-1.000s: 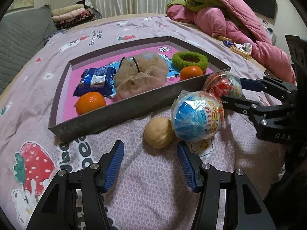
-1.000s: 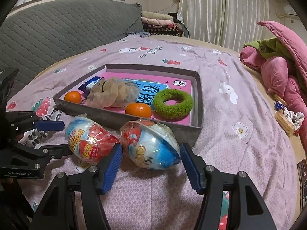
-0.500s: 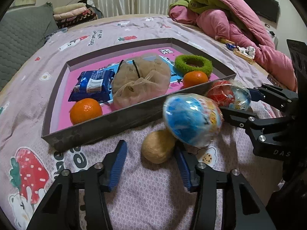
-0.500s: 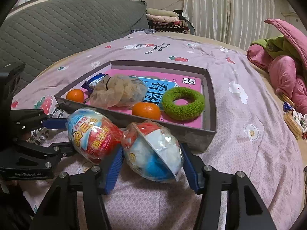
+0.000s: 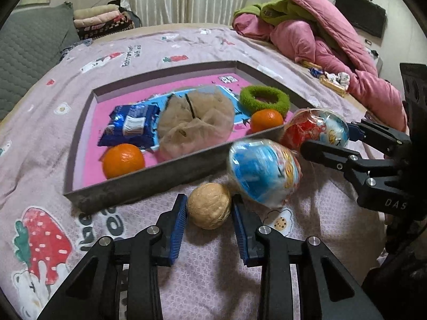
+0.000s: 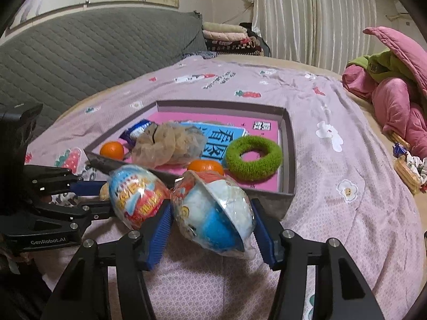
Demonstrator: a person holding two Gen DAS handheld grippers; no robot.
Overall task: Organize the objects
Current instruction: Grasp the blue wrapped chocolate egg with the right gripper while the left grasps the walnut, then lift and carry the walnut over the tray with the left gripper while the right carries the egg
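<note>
A grey tray (image 5: 138, 181) with a pink floor lies on the bed. My left gripper (image 5: 209, 210) is shut on a tan walnut (image 5: 209, 205) just in front of the tray's near wall. A wrapped blue toy egg (image 5: 263, 170) lies right of the walnut, blurred. My right gripper (image 6: 210, 218) is shut on a second wrapped toy egg (image 6: 213, 216), red, white and blue, near the tray's corner; it also shows in the left wrist view (image 5: 315, 130). The first egg (image 6: 136, 192) sits left of it.
In the tray lie two oranges (image 5: 124, 160) (image 5: 267, 120), a blue snack packet (image 5: 130, 128), a crumpled beige bag (image 5: 194, 122) and a green fuzzy ring (image 5: 264, 101). Pink and green bedding (image 5: 320, 34) is piled at the back right. A grey quilted headboard (image 6: 80, 61) stands left.
My left gripper moved forward and closed on the walnut. My right gripper closed on its toy egg and tilted it. The blue egg shifted beside the walnut.
</note>
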